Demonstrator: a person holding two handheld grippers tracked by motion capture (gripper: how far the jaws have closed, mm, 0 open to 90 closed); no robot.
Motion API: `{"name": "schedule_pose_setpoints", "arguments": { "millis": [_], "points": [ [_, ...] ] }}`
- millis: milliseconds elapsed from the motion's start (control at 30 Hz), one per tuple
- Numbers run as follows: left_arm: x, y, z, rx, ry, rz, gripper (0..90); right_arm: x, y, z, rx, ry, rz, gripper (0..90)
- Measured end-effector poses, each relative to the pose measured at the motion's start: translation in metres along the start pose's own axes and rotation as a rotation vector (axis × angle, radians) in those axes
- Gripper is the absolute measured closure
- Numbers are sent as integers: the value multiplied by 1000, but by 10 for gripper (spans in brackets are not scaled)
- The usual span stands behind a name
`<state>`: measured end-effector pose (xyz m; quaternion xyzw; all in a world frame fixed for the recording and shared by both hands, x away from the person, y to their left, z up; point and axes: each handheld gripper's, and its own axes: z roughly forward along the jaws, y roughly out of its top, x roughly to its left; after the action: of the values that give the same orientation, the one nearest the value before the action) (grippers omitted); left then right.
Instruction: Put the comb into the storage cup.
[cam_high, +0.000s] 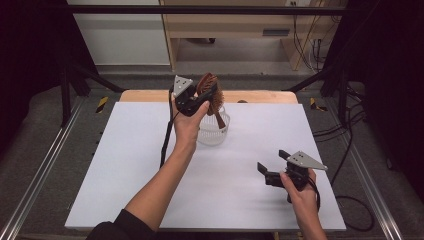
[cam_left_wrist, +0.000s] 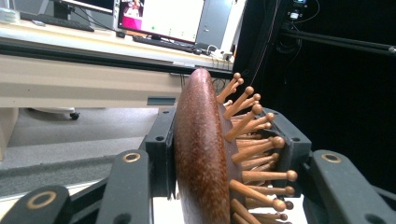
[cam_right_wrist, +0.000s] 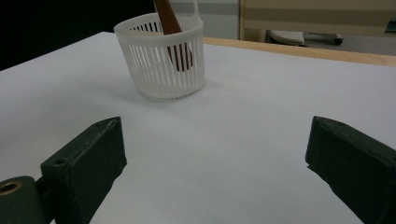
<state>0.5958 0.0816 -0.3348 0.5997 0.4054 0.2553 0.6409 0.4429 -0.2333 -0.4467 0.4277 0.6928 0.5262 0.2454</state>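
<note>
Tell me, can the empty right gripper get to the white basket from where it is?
Probably yes. The right gripper has its jaws open with nothing in them, and bare white table lies between it and the white basket. The hairbrush in the left gripper might crowd the rim.

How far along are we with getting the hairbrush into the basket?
Done: the left hand-held gripper is shut on the head of the hairbrush, and its handle already reaches down inside the white basket. In hand: lowering it in. Left: let go and pull away. The right hand-held gripper waits open over the table.
</note>
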Motion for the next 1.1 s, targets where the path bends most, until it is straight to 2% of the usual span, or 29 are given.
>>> {"name": "schedule_pose_setpoints", "arguments": {
  "millis": [400,667,1100],
  "points": [
    [3,-13,3,7,9,-20,515,1,-1,1,9,6,-2,55],
    [4,-16,3,11,16,-7,514,0,-1,1,11,6,-6,55],
    [4,-22,4,15,19,-10,513,1,-1,1,12,7,-7,54]
  ]
}}
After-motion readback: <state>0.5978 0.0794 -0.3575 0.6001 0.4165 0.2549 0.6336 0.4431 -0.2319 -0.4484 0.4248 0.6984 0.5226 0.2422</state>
